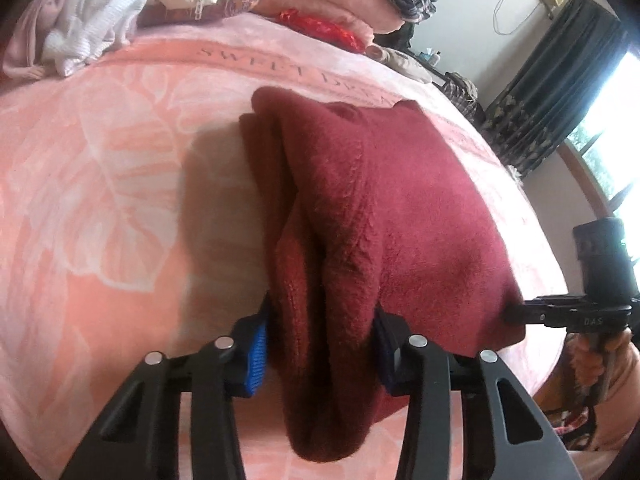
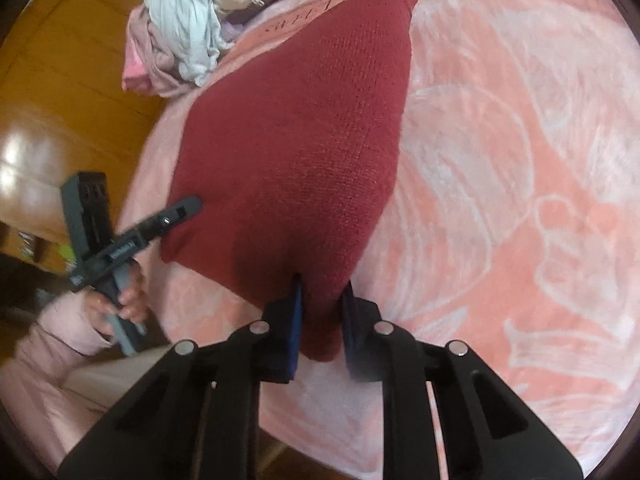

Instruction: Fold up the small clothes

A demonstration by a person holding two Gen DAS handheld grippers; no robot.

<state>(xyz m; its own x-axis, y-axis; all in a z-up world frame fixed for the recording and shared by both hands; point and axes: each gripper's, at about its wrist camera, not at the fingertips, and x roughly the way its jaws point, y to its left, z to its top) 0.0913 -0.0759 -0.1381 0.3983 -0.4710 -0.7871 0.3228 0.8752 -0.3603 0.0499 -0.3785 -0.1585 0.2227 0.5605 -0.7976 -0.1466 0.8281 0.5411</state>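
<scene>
Left gripper (image 1: 320, 344) clamped on bunched near edge of maroon knit garment (image 1: 372, 208); right gripper (image 2: 322, 320) clamped on near corner, over pink blanket (image 1: 100, 200).

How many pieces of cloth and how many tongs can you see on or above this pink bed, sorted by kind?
Dark red knitted garment, held at its near edge: 1
Tongs: 2, the left tongs and the right tongs
Pile of unfolded pale clothes at the far end of the pink blanket: 1; the pieces in it cannot be told apart
Total: 4
</scene>
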